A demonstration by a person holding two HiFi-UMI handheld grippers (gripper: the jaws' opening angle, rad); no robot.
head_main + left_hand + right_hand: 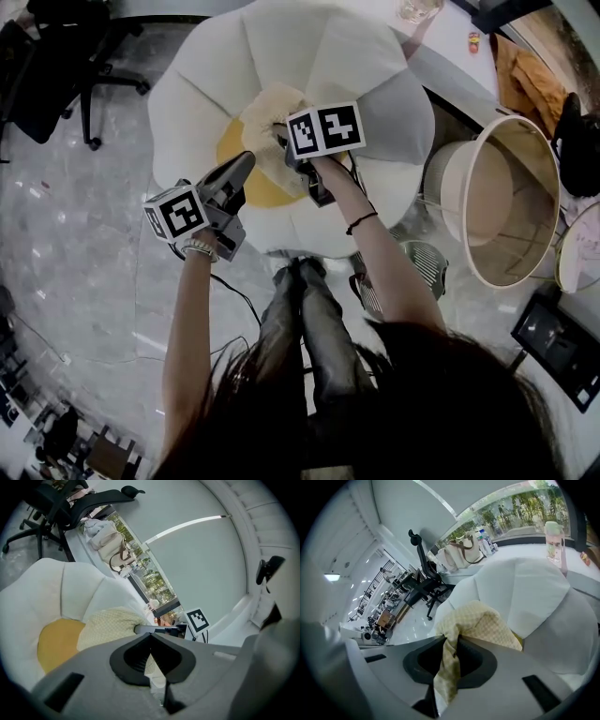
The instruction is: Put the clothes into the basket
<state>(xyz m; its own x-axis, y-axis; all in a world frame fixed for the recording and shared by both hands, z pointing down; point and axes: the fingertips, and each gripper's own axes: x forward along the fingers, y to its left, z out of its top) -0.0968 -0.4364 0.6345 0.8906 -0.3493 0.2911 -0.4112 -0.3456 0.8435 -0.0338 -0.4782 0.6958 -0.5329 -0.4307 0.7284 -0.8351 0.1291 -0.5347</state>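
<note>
Right gripper view first: pale yellow cloth (480, 620) with a fine woven check, soft and crumpled, gathered into a rounded bunch just beyond the jaw tips. From that bunch, a narrow twisted tail drawn back between the jaws toward the camera. Long axis therefore along the gripper's own line, bulk pointing away and a little to the right. Pinched by the right gripper (451, 640), pads pressed onto the twisted part.

From the head view, same cloth (267, 122) as a cream, wrinkled heap, longer from picture top to bottom than across. Lies over the yellow centre (232, 141) of a white, petal-shaped cushion (328, 47). Right gripper (281, 136) at the middle of the heap, pointing steeply down. Left gripper (248, 161) at its lower left edge, pointing much flatter.

In the left gripper view, cloth (110, 623) as a dotted mound directly ahead of the left gripper (151, 637). Jaws there brought together at the tips, with a thin pale strip of what looks like the same fabric caught between the pads.

Farther out, at the right of the head view, a round pale basket (530, 197), mouth wide open, well apart from the cloth. At the upper left, a black office chair (56, 56) on the grey floor.
</note>
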